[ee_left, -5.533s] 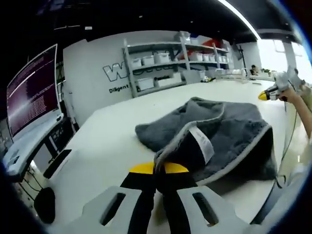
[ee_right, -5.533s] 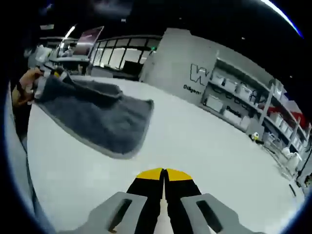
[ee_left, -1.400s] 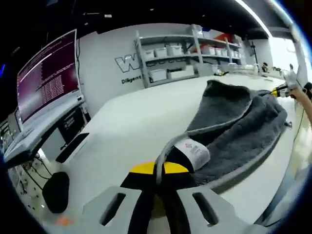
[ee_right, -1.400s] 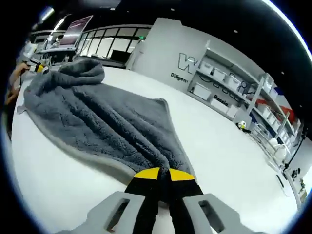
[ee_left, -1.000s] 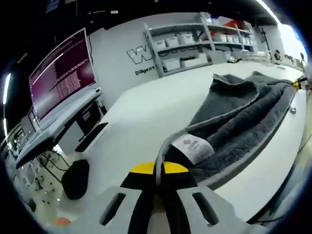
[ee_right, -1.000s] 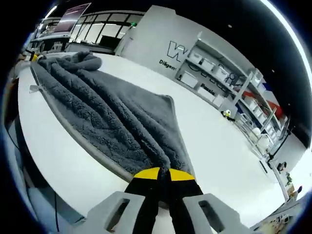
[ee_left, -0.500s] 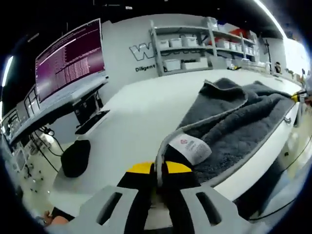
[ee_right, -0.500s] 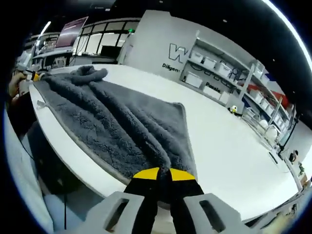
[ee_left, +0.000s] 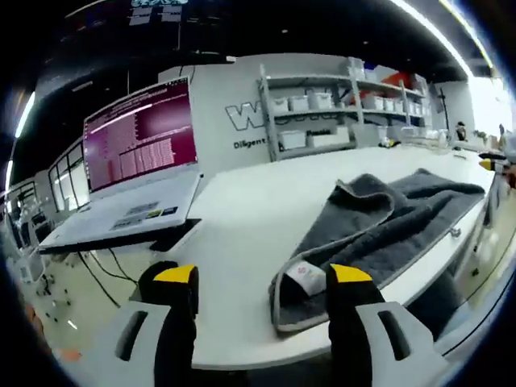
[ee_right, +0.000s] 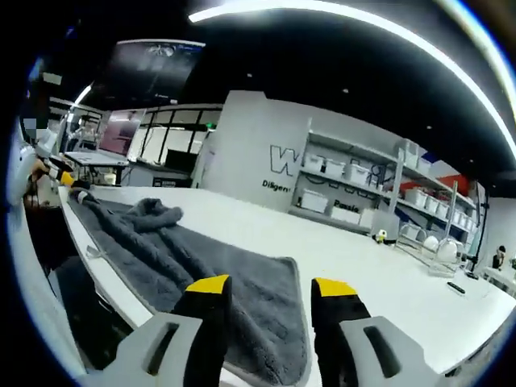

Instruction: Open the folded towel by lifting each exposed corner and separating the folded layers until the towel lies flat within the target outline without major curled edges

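A grey fleece towel (ee_left: 387, 222) with a pale trimmed edge lies stretched along the near edge of the white table (ee_left: 266, 201), bunched in long wrinkles. Its corner with a white care label (ee_left: 305, 276) rests on the table between the jaws of my left gripper (ee_left: 263, 276), which is open and holds nothing. In the right gripper view the same towel (ee_right: 185, 258) runs away to the left, its near corner lying flat under my right gripper (ee_right: 271, 286), open and free of it. The far left gripper (ee_right: 58, 176) shows small at the towel's other end.
A large monitor (ee_left: 141, 137) with red text and a desk (ee_left: 121, 222) stand left of the table. Shelves with white bins (ee_left: 322, 117) line the back wall. A person's hand (ee_right: 36, 173) is at the table's far left end. Small items (ee_right: 379, 236) sit on the table's far side.
Both grippers have opened and let go of the towel corners they were shut on. The corners now lie on the table, and both grippers have drawn back and up.
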